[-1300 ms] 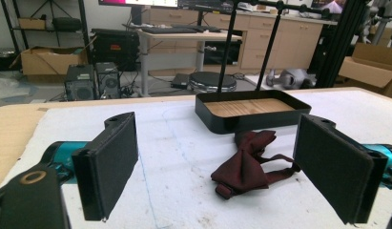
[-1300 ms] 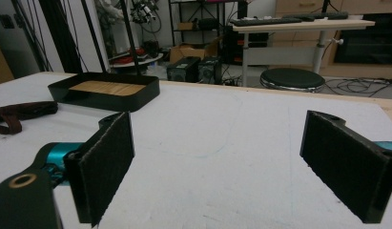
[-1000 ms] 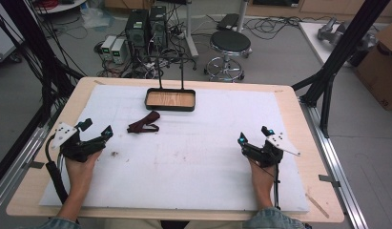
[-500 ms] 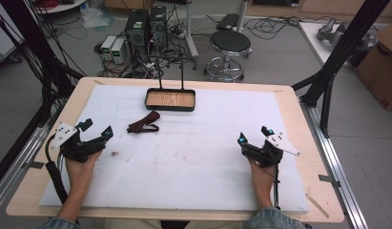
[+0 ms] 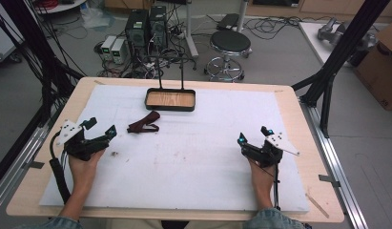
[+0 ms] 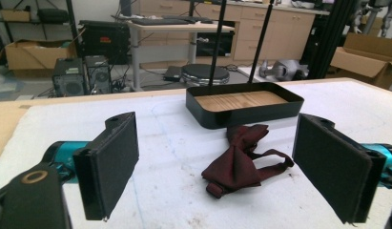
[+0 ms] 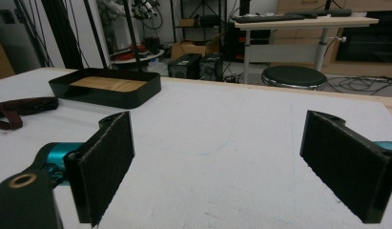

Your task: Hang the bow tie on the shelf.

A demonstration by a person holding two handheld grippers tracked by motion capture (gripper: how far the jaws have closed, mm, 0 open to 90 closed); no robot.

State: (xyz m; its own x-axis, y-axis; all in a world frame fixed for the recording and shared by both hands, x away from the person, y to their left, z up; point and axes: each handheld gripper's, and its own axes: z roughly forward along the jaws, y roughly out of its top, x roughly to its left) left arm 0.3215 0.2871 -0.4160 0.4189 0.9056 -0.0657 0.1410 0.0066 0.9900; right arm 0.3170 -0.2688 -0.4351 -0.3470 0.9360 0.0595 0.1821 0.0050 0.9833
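High view, left to right: the left gripper [image 5: 99, 130] rests on the table, jaws wide, aimed at the dark red bow tie [image 5: 143, 122] just ahead, likely lined up to grasp it. Behind sits 1 black tray [image 5: 170, 106]. The right gripper [image 5: 253, 137] waits, jaws wide and empty.

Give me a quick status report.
Left gripper and right gripper open, empty. Bow tie flat before black tray. Path clear.

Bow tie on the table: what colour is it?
Dark maroon. The bow tie shows best in the left gripper view.
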